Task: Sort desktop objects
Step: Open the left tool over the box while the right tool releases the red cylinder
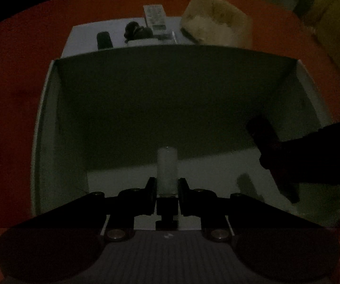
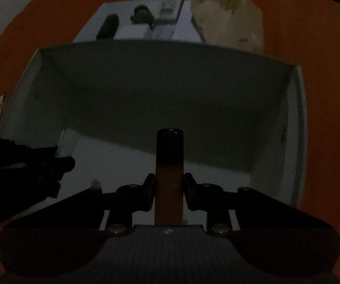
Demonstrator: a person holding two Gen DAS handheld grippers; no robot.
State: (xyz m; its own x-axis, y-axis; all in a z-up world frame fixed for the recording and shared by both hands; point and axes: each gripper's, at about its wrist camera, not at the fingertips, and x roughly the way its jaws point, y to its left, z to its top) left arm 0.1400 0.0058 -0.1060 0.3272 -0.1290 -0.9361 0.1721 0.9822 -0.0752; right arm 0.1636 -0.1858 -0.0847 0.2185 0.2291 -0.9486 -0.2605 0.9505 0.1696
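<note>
The scene is dim. My left gripper (image 1: 167,185) is shut on a pale white tube (image 1: 167,165), held over the inside of a white open box (image 1: 51,118). My right gripper (image 2: 169,187) is shut on an orange tube with a dark cap (image 2: 169,165), held over the same box (image 2: 297,118). The right gripper and its dark tube also show in the left wrist view (image 1: 276,156) at the box's right side. The left gripper shows in the right wrist view (image 2: 39,170) at the left.
Beyond the box a white sheet (image 1: 84,40) on the orange table (image 1: 15,71) carries a white remote (image 1: 155,16), a small black device (image 1: 104,39) and a dark lump (image 1: 138,31). A beige cloth bag (image 1: 215,23) stands at the back right.
</note>
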